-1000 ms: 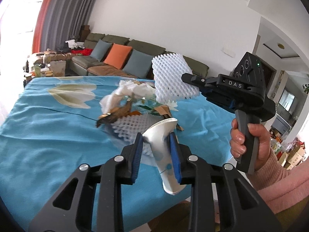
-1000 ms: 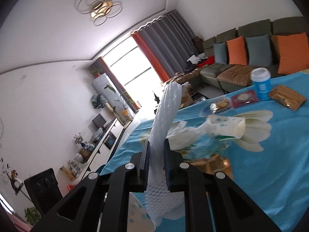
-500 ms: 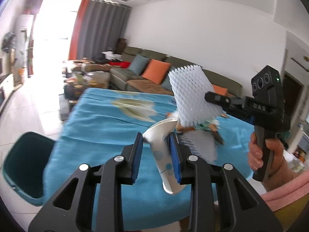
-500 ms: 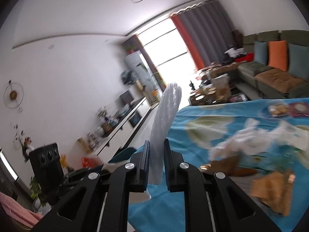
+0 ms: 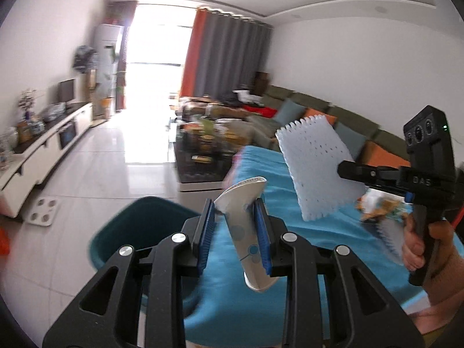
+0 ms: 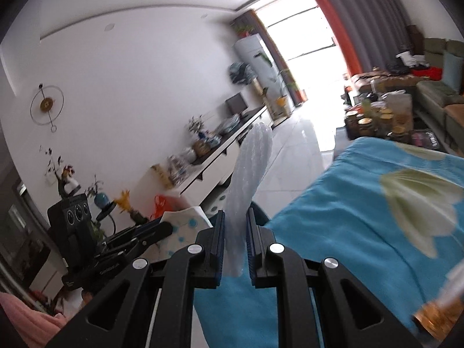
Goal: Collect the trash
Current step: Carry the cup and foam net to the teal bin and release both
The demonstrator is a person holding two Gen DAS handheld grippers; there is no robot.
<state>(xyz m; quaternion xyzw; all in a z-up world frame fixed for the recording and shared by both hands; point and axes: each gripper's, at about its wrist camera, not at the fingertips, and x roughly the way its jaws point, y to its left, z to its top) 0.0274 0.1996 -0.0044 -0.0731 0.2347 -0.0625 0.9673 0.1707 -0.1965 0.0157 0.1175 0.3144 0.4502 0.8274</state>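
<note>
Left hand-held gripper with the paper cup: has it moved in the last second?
Yes. The left hand-held gripper, shut on the flattened paper cup, has swung left off the blue tablecloth toward the teal bin, which was out of view before.

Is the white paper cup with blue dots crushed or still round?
Crushed: the left tongs squeeze the white paper cup with blue dots flat.

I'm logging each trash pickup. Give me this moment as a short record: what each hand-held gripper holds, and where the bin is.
left hand-held gripper: shut on crushed paper cup, white with blue dots
right hand-held gripper: shut on white foam net sleeve
bin: teal bin on floor beside the table
table: blue cloth, more litter on it
</note>
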